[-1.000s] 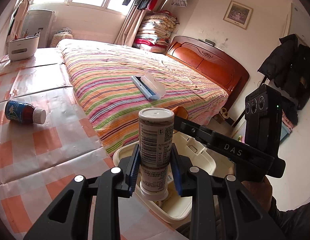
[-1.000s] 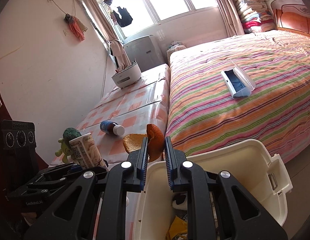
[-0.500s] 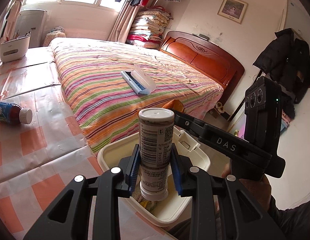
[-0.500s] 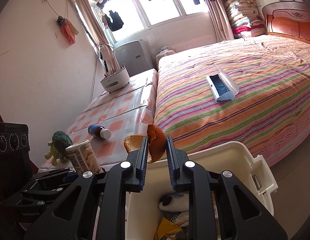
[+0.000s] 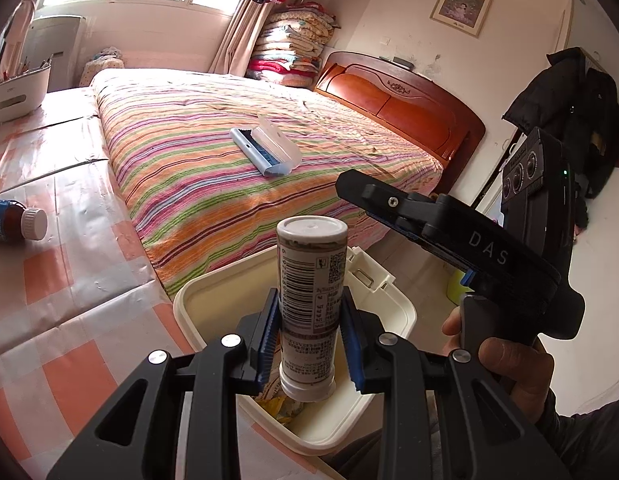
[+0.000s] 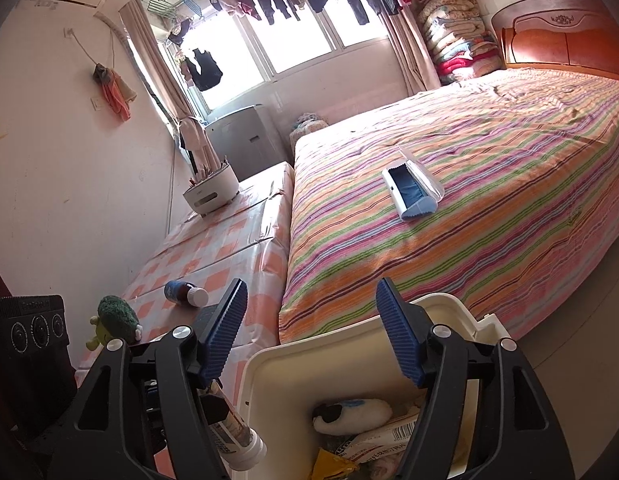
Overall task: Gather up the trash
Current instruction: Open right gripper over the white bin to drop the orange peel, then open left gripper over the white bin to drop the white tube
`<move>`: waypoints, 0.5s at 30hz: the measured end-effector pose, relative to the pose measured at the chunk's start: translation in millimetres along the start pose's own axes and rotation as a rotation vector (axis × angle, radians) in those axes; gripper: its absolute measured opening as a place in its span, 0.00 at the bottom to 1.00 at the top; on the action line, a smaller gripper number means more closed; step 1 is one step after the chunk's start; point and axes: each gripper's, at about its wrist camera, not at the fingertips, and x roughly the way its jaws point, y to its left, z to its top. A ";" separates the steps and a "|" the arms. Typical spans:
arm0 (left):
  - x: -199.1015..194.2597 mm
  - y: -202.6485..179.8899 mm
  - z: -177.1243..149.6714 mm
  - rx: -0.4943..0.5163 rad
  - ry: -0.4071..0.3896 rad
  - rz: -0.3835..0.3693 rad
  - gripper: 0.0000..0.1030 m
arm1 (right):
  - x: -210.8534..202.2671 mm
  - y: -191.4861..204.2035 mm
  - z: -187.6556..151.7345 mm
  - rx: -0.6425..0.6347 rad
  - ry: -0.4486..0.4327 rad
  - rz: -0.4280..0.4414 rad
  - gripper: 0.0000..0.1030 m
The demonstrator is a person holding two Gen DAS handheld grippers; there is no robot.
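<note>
Beside the striped bed (image 5: pixel 237 168), the left gripper (image 5: pixel 309 344) grips a bottle (image 5: pixel 311 304) over the bin (image 5: pixel 213 300) for dropping; the right gripper (image 6: pixel 311 336) is opening, empty.

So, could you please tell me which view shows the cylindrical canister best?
The left wrist view: the canister stands upright between the left gripper pads, label and cap plain, over the white bin. The right wrist view shows only its lower end.

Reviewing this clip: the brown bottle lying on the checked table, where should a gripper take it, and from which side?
Grip the brown bottle across its round body, coming from above with the fingers either side of it. It lies on its side on the table, its white cap pointing toward the bed, so the cap is probably a poorer hold.
</note>
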 end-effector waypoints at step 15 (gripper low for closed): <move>16.8 -14.1 -4.9 0.010 0.033 -0.008 0.46 | -5.5 -6.3 2.3 0.032 -0.033 0.002 0.68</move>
